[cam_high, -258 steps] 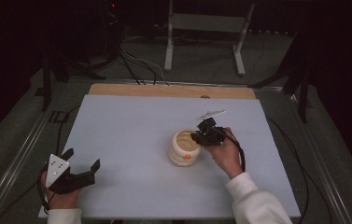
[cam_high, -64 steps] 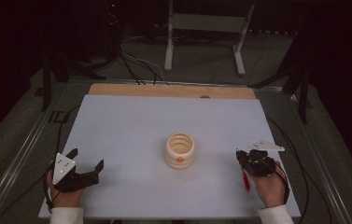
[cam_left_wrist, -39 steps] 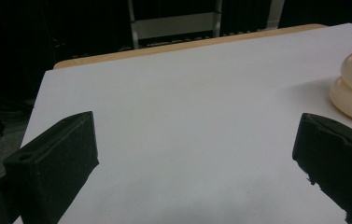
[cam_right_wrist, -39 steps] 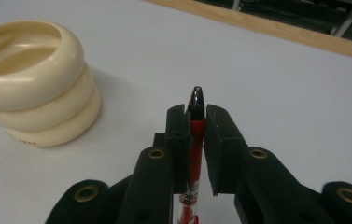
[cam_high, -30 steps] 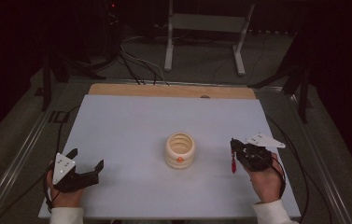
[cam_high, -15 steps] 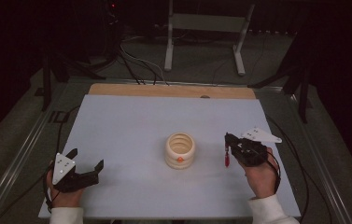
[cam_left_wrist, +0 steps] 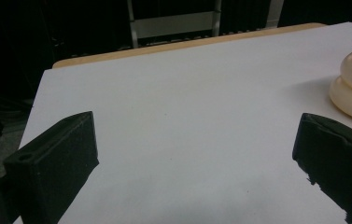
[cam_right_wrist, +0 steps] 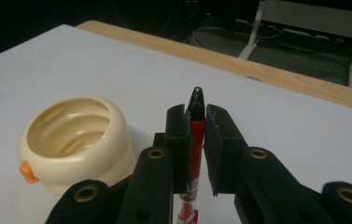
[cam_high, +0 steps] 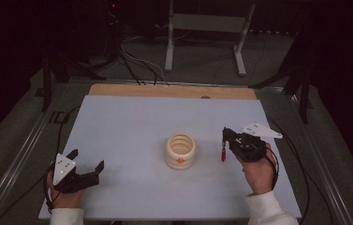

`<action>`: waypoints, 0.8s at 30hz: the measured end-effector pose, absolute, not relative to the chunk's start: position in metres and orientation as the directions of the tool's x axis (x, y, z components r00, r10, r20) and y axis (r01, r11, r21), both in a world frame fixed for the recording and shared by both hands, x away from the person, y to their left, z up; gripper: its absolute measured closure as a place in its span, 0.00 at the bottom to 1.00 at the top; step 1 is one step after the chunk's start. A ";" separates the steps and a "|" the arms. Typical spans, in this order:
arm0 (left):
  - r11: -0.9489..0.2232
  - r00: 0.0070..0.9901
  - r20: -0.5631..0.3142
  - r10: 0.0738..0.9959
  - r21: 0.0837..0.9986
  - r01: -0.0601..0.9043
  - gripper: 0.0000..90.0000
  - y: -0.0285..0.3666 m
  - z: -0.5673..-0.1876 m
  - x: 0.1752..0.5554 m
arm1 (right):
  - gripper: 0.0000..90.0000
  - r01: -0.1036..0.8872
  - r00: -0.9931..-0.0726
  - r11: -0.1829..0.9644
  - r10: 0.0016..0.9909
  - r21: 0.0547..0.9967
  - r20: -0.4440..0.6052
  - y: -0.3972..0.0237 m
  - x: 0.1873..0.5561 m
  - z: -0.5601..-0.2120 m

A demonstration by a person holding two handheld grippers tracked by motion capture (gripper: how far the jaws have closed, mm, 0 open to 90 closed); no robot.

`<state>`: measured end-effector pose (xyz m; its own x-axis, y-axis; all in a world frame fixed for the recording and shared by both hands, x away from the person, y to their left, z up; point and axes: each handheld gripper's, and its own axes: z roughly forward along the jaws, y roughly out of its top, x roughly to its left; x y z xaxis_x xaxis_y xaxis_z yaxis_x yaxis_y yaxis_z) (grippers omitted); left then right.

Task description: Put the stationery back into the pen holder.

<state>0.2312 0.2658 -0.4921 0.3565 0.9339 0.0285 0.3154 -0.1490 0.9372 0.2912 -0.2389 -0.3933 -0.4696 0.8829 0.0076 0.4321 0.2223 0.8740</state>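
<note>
High view: right gripper is clamping a slim red pen with a black tip beside the ribbed cream ceramic cup mid-table; dropping it in remains. Left gripper is resting with jaws spread, holding nothing.

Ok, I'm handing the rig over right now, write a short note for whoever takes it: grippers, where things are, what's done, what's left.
Right gripper: shut on the red pen, held above the table right of the cup; in the high view the pen hangs down from the jaws.
Left gripper: open, holding nothing, near the table's front left corner.
Cup: cream, ribbed, upright mid-table, looks empty, touched by neither gripper.
Done: pen is gripped and off the table.
Left, probably: carry the pen over the cup's mouth and drop it in; the left gripper could steady the cup if it tips.
</note>
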 end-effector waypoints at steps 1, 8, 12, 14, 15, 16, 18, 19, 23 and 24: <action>-0.149 0.357 0.028 0.934 0.937 0.315 0.01 0.266 -0.492 0.231 | 0.90 0.429 -0.471 0.220 0.882 0.876 0.009 -0.238 0.292 -0.392; -0.148 0.357 0.028 0.934 0.937 0.315 0.01 0.266 -0.492 0.231 | 0.90 0.412 -0.476 0.197 0.879 0.889 0.026 -0.234 0.296 -0.384; -0.149 0.357 0.028 0.934 0.937 0.316 0.01 0.266 -0.492 0.231 | 0.90 0.403 -0.477 0.179 0.878 0.898 0.040 -0.232 0.298 -0.378; -0.149 0.357 0.028 0.934 0.937 0.316 0.01 0.266 -0.492 0.231 | 0.90 0.396 -0.479 0.175 0.877 0.902 0.040 -0.230 0.299 -0.375; -0.149 0.357 0.028 0.934 0.937 0.316 0.01 0.266 -0.492 0.231 | 0.90 0.392 -0.482 0.173 0.875 0.904 0.041 -0.229 0.299 -0.374; -0.149 0.357 0.028 0.934 0.937 0.316 0.01 0.266 -0.492 0.231 | 0.90 0.389 -0.484 0.171 0.874 0.905 0.042 -0.228 0.299 -0.372; -0.152 0.357 0.031 0.933 0.937 0.315 0.01 0.266 -0.492 0.231 | 0.90 0.384 -0.484 0.168 0.874 0.908 0.043 -0.226 0.300 -0.370; -0.150 0.357 0.029 0.934 0.937 0.315 0.01 0.266 -0.492 0.231 | 0.90 0.380 -0.486 0.166 0.873 0.910 0.044 -0.225 0.301 -0.368; -0.149 0.356 0.029 0.934 0.937 0.315 0.01 0.266 -0.492 0.232 | 0.90 0.370 -0.497 0.161 0.867 0.915 0.049 -0.221 0.303 -0.363; -0.149 0.356 0.029 0.934 0.938 0.315 0.01 0.266 -0.492 0.231 | 0.90 0.367 -0.500 0.160 0.865 0.916 0.049 -0.219 0.303 -0.361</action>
<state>0.2315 0.2661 -0.4923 0.3559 0.9341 0.0288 0.3145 -0.1487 0.9375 0.3026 -0.2193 -0.3612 -0.4996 0.8649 0.0491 0.3669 0.1599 0.9164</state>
